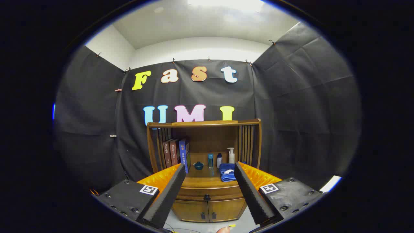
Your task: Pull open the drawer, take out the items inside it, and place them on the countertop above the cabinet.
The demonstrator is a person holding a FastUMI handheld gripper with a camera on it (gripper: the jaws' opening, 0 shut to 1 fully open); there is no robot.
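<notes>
Claw [209, 171] is released, fingers [168, 194] spread wide w/ nothing between them, well back from the cabinet [207, 207]. Each finger base carries a square black-and-white marker tag [148, 189].

Writing: book spines have light lettering, too small to read. Bottle labels can't be made out either.

Drawer [207, 193] sits shut just under the counter [202, 181], dark knob [207, 196] at its middle, seen in the gap between the fingers. Its contents are hidden. Below it, two cabinet doors w/ small dark handles.

On the counter, under a wooden hutch w/ slatted sides: books [176, 155] upright at left, incl. a blue one; small dark teal bowl [198, 165]; blue bottle [210, 160]; small white-topped bottle [219, 160]; white pump bottle [231, 155]; folded blue towel [227, 171] w/ sth white on it, touching the right finger's tip in view.

A fingertip [223, 229] pokes in at the bottom, near a yellow scrap [232, 225] on the floor.
</notes>
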